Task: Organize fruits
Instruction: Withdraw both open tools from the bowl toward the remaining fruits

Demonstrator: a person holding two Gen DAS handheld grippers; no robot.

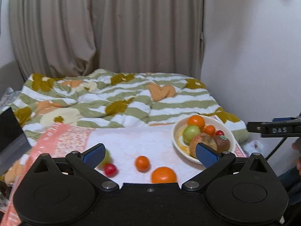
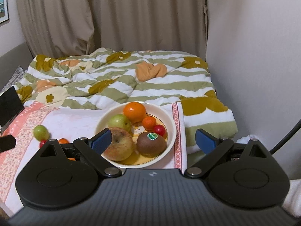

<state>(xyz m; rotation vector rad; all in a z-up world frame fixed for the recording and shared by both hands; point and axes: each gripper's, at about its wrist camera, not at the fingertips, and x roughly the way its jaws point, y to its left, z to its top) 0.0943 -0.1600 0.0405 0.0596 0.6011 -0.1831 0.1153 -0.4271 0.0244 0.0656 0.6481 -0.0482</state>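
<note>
**Operator:** Left gripper (image 1: 150,155) is spread wide and holds nothing. Between its fingers, on the pink-bordered cloth (image 1: 62,137), I see a large orange (image 1: 163,175), a small orange (image 1: 142,163) and a red cherry tomato (image 1: 110,169). My left pad half hides a green fruit (image 1: 106,156).

**Observer:** And the bowl?

**Operator:** Cream bowl (image 1: 175,131) sits to the right; my right pad covers part of its apple (image 1: 204,142). A striped quilt (image 1: 131,101) lies behind it.

**Observer:** Right wrist view?

**Operator:** Right gripper (image 2: 153,141) is also released and empty, straddling the bowl (image 2: 170,124). The kiwi (image 2: 151,144) lies with its long axis sideways, sticker up, beside a blemished apple (image 2: 118,146) whose stem dimple faces me. The green fruit (image 2: 40,132) rests well left.
</note>
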